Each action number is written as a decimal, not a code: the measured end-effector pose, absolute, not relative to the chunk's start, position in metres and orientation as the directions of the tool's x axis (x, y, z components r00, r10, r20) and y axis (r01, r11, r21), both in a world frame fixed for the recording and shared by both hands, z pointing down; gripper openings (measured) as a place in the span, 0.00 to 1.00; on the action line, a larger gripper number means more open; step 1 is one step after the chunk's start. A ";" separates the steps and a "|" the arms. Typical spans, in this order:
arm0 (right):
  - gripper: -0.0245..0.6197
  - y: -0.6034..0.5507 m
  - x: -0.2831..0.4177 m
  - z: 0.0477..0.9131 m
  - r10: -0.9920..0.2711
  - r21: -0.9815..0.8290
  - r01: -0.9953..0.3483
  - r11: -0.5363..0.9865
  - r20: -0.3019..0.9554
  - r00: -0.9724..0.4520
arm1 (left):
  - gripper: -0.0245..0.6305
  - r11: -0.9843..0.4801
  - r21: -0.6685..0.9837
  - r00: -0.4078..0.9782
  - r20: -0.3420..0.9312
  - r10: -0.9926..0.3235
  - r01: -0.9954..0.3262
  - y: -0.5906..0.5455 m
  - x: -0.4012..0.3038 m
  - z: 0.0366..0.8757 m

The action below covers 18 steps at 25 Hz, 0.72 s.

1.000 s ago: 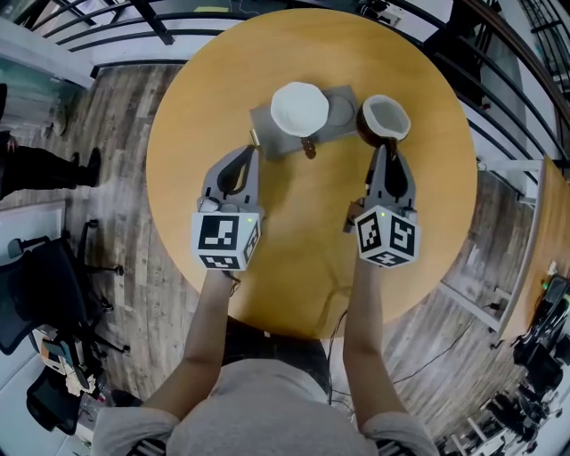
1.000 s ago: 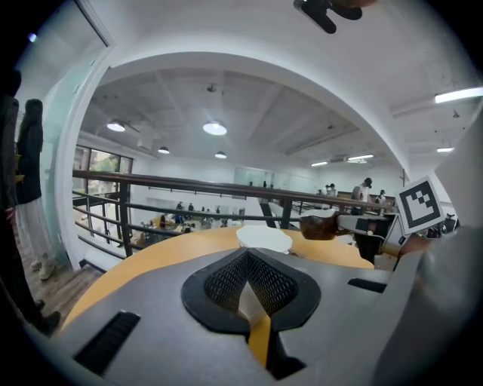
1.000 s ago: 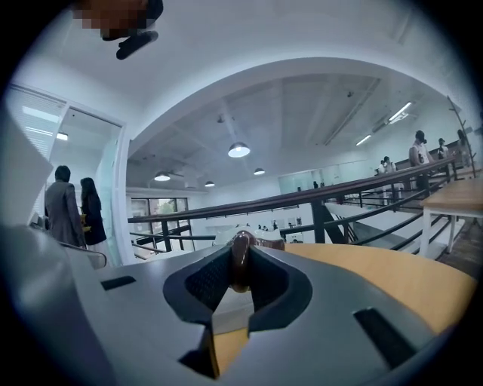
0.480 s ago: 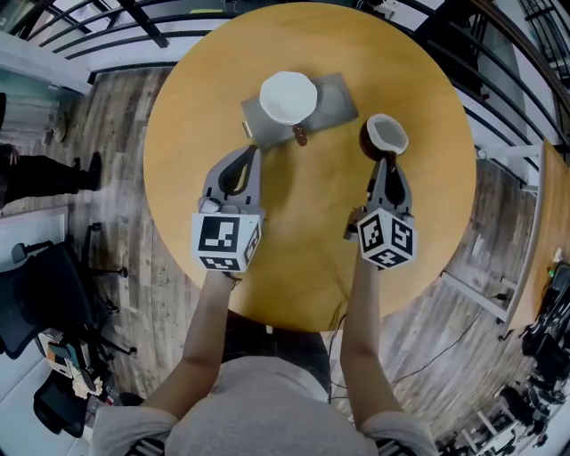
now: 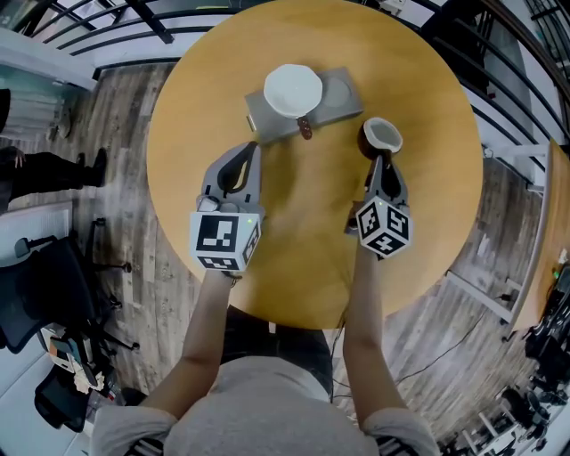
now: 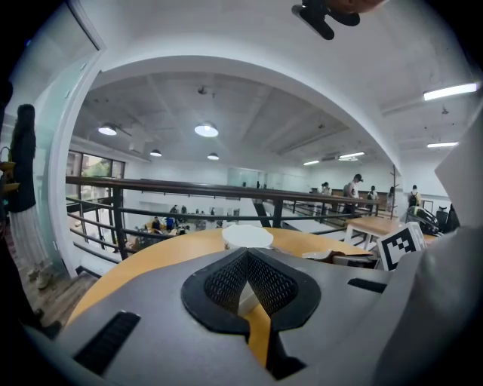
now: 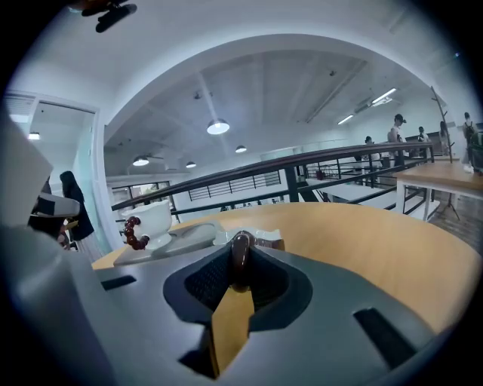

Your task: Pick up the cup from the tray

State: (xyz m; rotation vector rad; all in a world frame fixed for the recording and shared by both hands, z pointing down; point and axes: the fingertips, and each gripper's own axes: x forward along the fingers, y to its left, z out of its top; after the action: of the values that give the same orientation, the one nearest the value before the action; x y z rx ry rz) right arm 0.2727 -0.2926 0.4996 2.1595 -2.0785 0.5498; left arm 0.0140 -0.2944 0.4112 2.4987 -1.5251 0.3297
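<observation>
A brown cup with a white inside [image 5: 381, 136] is to the right of the grey tray [image 5: 343, 96], apart from it. My right gripper [image 5: 379, 160] is shut on its dark handle [image 7: 241, 260], and the cup's rim [image 7: 266, 239] shows just past the jaws. Whether the cup rests on the table or hangs above it, I cannot tell. A white cup [image 5: 293, 90] with a beaded brown handle [image 7: 134, 232] stands on the tray [image 7: 185, 240]. My left gripper [image 5: 253, 150] hovers near the tray's front left corner, shut with nothing in it [image 6: 245, 258].
The round wooden table [image 5: 303, 240] carries everything. Railings [image 5: 134, 27] run along its far side, and a wood-plank floor [image 5: 116, 169] lies below its edge. People stand far off in the hall beyond the rail.
My right gripper has drawn the brown cup away from the tray's right end, toward me. The left gripper has stayed where it was.
</observation>
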 end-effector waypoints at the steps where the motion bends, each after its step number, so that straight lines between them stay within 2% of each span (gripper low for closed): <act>1: 0.11 -0.293 0.272 0.501 -0.946 -0.178 -0.982 -0.068 0.324 0.007 | 0.05 -0.448 0.051 0.443 0.291 -0.848 -0.892 -0.294 0.013 0.412; 18: 0.11 -0.278 0.268 0.518 -0.940 -0.187 -0.979 -0.075 0.342 0.006 | 0.05 -0.438 0.060 0.435 0.295 -0.851 -0.897 -0.287 0.013 0.413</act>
State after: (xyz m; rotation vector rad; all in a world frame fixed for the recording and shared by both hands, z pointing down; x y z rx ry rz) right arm 0.2682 -0.2783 0.5176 2.1521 -2.0630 0.5843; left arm 0.0135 -0.2874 0.4133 2.4787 -1.5325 0.3278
